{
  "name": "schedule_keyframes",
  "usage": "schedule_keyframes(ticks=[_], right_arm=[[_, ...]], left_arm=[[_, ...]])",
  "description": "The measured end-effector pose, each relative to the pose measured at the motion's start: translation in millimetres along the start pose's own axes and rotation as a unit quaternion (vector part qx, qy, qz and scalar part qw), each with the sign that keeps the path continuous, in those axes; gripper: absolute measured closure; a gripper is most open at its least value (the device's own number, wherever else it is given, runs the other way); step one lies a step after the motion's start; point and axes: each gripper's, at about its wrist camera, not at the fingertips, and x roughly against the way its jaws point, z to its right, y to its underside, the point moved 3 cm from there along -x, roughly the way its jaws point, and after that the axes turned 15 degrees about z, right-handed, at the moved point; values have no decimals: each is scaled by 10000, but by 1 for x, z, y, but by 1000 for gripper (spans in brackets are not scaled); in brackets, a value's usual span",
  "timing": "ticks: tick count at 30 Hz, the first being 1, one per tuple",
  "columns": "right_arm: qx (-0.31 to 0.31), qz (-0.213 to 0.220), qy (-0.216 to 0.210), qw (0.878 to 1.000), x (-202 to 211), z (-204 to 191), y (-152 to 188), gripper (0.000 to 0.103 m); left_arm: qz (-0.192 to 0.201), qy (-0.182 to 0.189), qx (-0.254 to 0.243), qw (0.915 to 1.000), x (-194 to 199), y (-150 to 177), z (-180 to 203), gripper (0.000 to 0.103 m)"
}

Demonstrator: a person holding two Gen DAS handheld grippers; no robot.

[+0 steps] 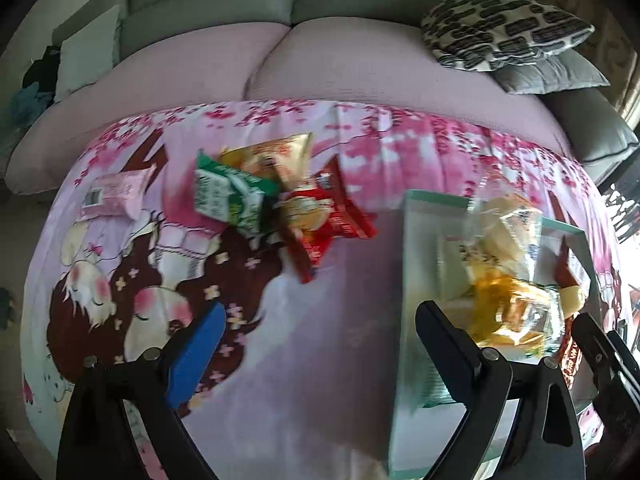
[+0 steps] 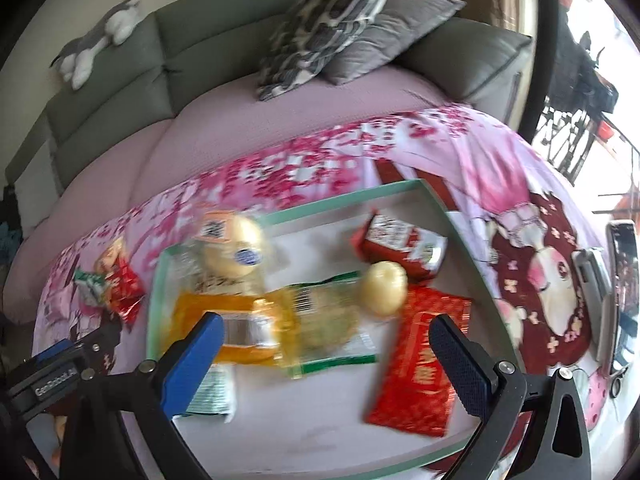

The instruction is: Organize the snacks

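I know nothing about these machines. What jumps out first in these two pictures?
The loud pink cartoon cloth covering the table before a grey sofa. On it lies a green-rimmed tray filled with wrapped snacks, among them a bright red packet at its right, while a small pile of packets waits on the cloth left of the tray.

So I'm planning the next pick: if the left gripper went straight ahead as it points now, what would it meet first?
Probably the red snack packet, lying on the floral cloth just ahead of the open left gripper. The green packet sits slightly left of that line. Depth is hard to judge.
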Motion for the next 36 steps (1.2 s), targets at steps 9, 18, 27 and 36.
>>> schedule_keyframes(ticks=[9, 18, 27, 36], right_arm=[[422, -82, -360, 9984, 2, -56, 11, 0], [719, -176, -658, 9951, 1, -112, 23, 0], [1013, -224, -905, 9905, -2, -153, 36, 0], [1163, -313, -983, 9878, -13, -171, 44, 0]], left_arm=[[-128, -294, 391, 9987, 1, -1, -59, 7], [-272, -470, 709, 9960, -2, 1, -108, 7], [-364, -501, 1207, 9908, -7, 3, -154, 7], [-495, -449, 1377, 9882, -24, 3, -172, 7]])
